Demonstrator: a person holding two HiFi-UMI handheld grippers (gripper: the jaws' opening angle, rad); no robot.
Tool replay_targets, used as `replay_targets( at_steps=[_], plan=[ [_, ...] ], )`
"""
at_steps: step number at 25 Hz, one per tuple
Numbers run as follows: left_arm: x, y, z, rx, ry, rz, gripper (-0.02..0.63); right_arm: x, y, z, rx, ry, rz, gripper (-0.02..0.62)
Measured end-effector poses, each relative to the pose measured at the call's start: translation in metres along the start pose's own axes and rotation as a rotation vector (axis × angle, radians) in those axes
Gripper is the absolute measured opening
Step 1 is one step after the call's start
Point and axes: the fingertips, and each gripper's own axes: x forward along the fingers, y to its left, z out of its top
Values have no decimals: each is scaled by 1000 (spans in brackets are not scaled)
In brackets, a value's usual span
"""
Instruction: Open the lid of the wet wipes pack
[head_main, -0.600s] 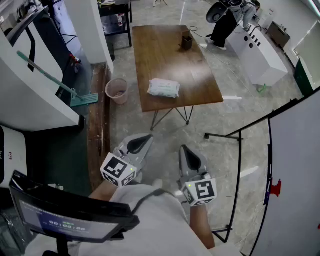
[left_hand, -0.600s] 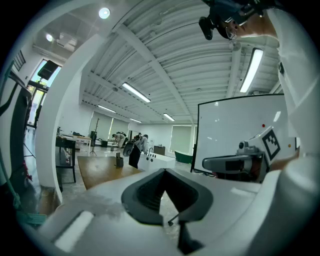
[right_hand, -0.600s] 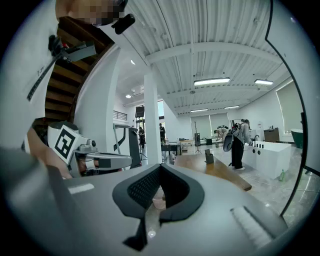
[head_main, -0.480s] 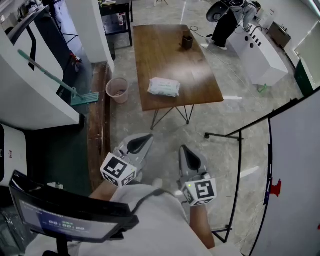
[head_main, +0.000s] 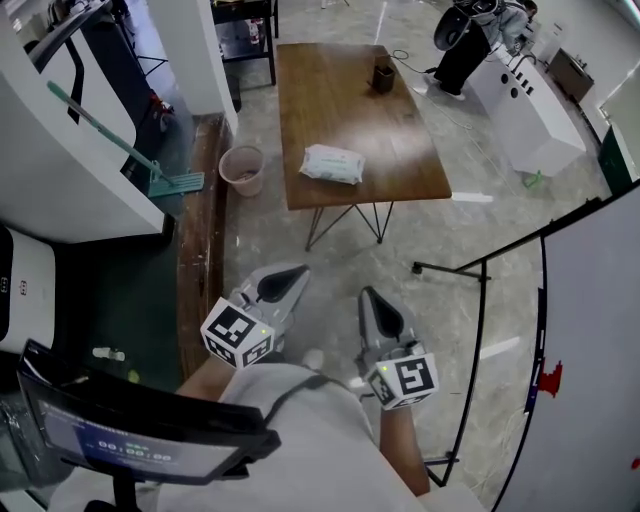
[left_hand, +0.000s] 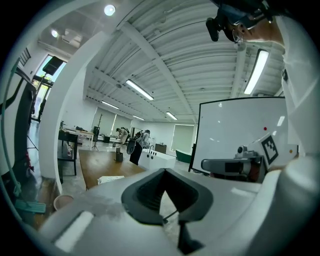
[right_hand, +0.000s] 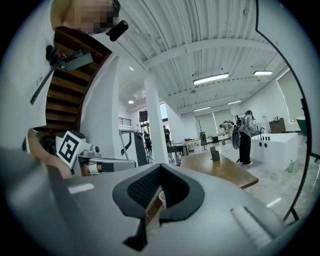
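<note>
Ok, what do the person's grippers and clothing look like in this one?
The left gripper and right gripper are pale grey tapered shells with black textured jaw linings. The left cube and right cube are white with black square markers and a small green light each. The person wears a white top; a thin dark cable crosses it.

**Handheld grippers and your clothing**
Your left gripper (head_main: 283, 282) and right gripper (head_main: 370, 298) each have a grey tapered shell, black textured fingers (right_hand: 142, 187) and a cube (head_main: 238, 334) bearing black-and-white square markers. You wear a light top (head_main: 310, 450) crossed by a dark cable (head_main: 290, 395).
</note>
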Motion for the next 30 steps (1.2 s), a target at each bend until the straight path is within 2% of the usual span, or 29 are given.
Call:
replay_targets(
  at_steps=[4,6,10,19,30],
  plan=[
    [-4,-10,-1,32,-11,22,5,-9,-1,-2,10,-7,10,8],
    [-5,-16,-4,22,-13,24,5,-14,-2,-4,19,-7,13,8],
    [-4,-19,-8,7,-8,19,5,-17,-3,-10,20,9,22,8],
    [-1,-41,-6,43,-17,-7,6,-34,-4,-18,9,23,40,8],
    [3,-7,-12,28,-15,15,5,-7,-5,-25,-2,60,50,8]
  ],
)
